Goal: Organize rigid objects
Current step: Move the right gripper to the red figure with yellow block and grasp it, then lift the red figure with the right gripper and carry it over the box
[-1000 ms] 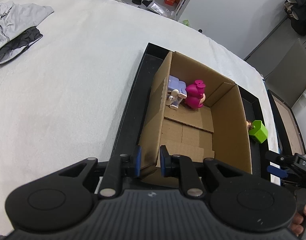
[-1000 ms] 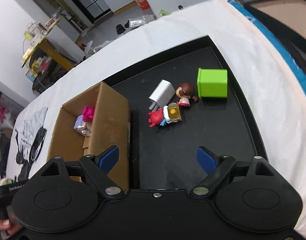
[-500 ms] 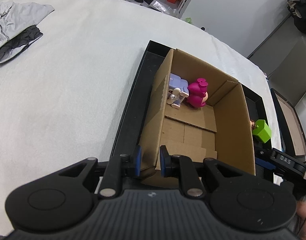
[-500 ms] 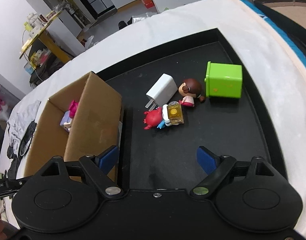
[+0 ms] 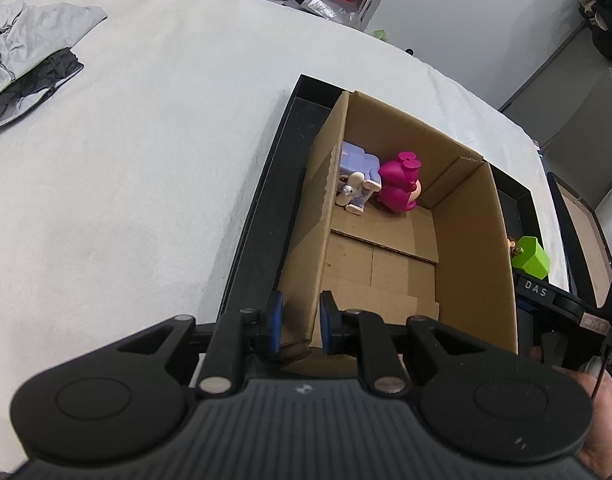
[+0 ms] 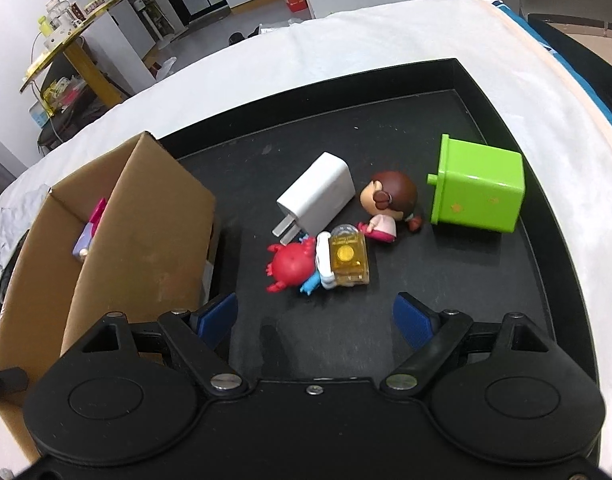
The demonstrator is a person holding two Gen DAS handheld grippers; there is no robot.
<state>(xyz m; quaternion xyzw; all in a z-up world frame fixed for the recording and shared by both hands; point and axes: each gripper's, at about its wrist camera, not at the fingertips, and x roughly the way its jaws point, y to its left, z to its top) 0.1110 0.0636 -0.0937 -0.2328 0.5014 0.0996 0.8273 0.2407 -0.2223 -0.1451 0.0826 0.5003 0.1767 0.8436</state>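
Crumpled grey clothes (image 5: 24, 44) on white cloth (image 5: 146, 152)

Left gripper (image 5: 299, 322): black ribbed housing, blue pads, silver screws. Right gripper (image 6: 315, 318), lower frame: black, blue pads, "DAS" label.

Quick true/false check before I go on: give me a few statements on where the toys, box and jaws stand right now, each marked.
1. The left gripper is shut on the brown cardboard box wall. True.
2. The right gripper holds the red crab toy. False: its jaws are open and empty, short of the crab.
3. The magenta figurine lies inside the box. True.
4. The green plastic cube is in the box. False: it sits on the black tray.
5. The white charger plug lies on the tray. True.
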